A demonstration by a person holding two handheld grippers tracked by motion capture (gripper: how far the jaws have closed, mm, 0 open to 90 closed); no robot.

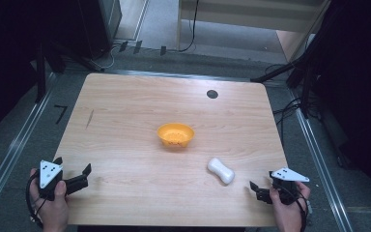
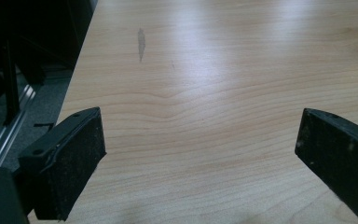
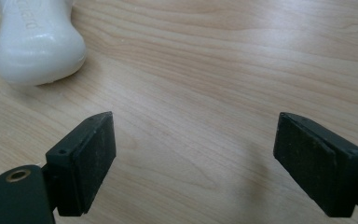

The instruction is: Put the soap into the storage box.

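Observation:
An orange bowl [image 1: 175, 134] sits near the middle of the wooden table [image 1: 125, 106]. A white bottle [image 1: 221, 170] lies on its side to the bowl's right and nearer to me; its rounded end [image 3: 37, 39] shows at the top left of the right gripper view. My right gripper [image 1: 255, 189] is at the table's near right corner, a short way right of the bottle, open with nothing between its jaws [image 3: 193, 154]. My left gripper [image 1: 75, 169] rests at the near left edge, open and empty over bare wood [image 2: 200, 149].
A small dark round hole [image 1: 212, 94] marks the table's far right part. A dark streak [image 1: 90, 118] lies on the wood at the left. Black stands and cables [image 1: 290, 106] surround the table on the floor.

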